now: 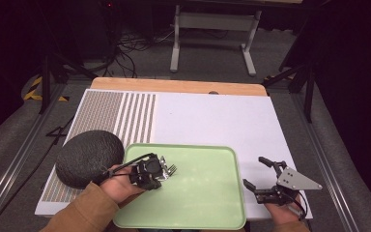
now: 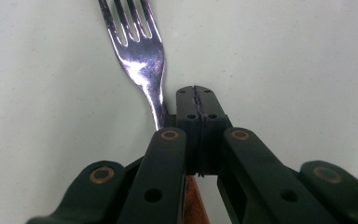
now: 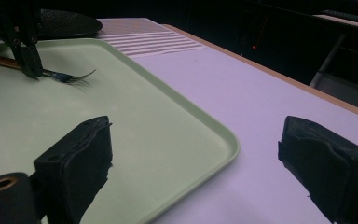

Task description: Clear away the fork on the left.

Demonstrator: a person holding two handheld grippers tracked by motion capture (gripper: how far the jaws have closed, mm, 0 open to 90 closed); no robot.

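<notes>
A white board (image 1: 212,121) covers the tabletop, striped toward its left edge, where a dark, rough-textured dome (image 1: 89,157) sits. At the near edge lies a smooth green tray (image 1: 207,203) holding a metal, wooden-handled fork (image 2: 142,56), clamped in the left gripper (image 1: 157,174). The right gripper (image 1: 258,170), jaws apart, hovers beside the tray's right rim.

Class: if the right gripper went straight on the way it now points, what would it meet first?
Probably the right rim of the pale green plastic tray, under the open right gripper; depth is unclear.
</notes>
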